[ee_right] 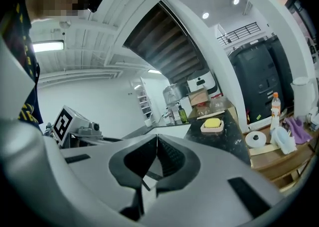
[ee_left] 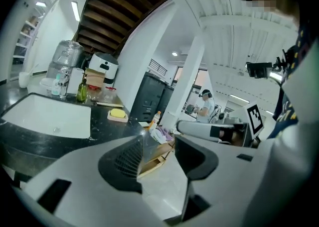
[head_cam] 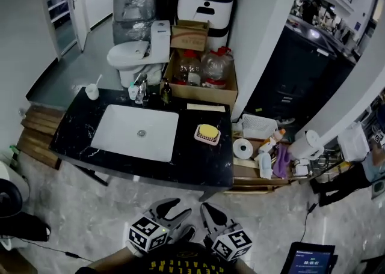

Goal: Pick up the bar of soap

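Hardly legible anywhere, and nothing sharp enough to read for certain; red print across the front of the cardboard box (head_cam: 189,37) behind the counter, blurred past reading; yellow capitals on the dark garment (head_cam: 180,265) at the bottom edge of the head view, cut off and illegible; pale digits on the tablet (head_cam: 311,261) at lower right, too small to tell; black-and-white square markers, patterns without letters, on the cube (head_cam: 148,234) of the left gripper (head_cam: 174,206) and on the cube (head_cam: 233,244) of the right gripper (head_cam: 210,210); labels on the bottles (head_cam: 203,68) unreadable.
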Demonstrator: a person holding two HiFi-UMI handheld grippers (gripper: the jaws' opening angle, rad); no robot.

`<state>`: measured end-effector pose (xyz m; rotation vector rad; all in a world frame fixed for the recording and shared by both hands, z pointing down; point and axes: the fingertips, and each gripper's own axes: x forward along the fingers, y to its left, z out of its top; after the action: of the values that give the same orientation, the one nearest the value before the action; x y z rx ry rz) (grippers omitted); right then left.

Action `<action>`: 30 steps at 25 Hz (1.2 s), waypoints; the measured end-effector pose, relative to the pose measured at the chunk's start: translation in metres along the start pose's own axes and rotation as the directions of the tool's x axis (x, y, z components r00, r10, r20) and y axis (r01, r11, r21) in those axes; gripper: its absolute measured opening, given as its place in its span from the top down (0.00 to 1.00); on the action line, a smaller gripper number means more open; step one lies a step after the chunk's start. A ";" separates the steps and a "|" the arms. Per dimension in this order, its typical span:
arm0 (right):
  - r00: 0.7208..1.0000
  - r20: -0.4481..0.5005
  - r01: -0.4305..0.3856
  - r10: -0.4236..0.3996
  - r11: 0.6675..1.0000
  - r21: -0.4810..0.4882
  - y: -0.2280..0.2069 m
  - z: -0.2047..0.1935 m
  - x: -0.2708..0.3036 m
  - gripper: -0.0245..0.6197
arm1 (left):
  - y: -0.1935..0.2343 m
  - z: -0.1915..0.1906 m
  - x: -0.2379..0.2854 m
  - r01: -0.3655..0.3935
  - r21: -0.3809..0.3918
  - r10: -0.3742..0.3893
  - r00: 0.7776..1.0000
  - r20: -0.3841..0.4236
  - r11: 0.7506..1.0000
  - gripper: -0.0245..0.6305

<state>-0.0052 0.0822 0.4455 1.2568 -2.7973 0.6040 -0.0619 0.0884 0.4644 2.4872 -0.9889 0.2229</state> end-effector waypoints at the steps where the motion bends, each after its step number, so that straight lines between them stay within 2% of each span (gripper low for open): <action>1: 1.000 0.019 -0.007 0.007 1.000 -0.007 -0.006 0.014 0.005 0.94 | -0.001 0.012 0.008 -0.006 0.023 0.005 1.000 0.012 1.000 0.64; 4: 0.999 0.038 -0.012 0.012 1.000 -0.005 -0.016 0.034 0.014 0.94 | -0.004 0.029 0.019 -0.017 0.064 0.016 1.000 0.014 0.998 0.64; 17: 1.000 0.022 -0.019 0.017 0.998 0.063 -0.053 0.045 0.022 0.94 | 0.002 0.048 0.053 -0.073 0.085 0.073 0.997 0.002 0.994 0.64; 19: 1.000 0.012 -0.012 0.011 0.996 0.087 -0.059 0.041 0.027 0.94 | 0.010 0.049 0.058 -0.089 0.146 0.092 0.996 -0.011 0.985 0.64; 22: 1.000 -0.001 0.003 -0.003 0.993 0.114 -0.069 0.039 0.037 0.94 | 0.028 0.052 0.065 -0.109 0.280 0.123 0.992 -0.033 0.954 0.64; 24: 1.000 -0.003 0.022 -0.021 0.992 0.126 -0.077 0.041 0.045 0.94 | 0.042 0.057 0.070 -0.113 0.333 0.133 0.990 -0.038 0.936 0.64; 26: 0.999 -0.003 0.043 -0.043 0.991 0.131 -0.085 0.045 0.052 0.94 | 0.055 0.063 0.075 -0.106 0.354 0.129 0.991 -0.040 0.929 0.64; 30: 0.996 0.000 0.088 -0.089 0.987 0.136 -0.103 0.053 0.071 0.94 | 0.082 0.075 0.093 -0.074 0.359 0.096 0.994 -0.045 0.930 0.64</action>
<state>0.0283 -0.0497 0.4435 1.4002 -2.7285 0.7975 -0.0514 -0.0556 0.4549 2.7415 -1.1148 0.5498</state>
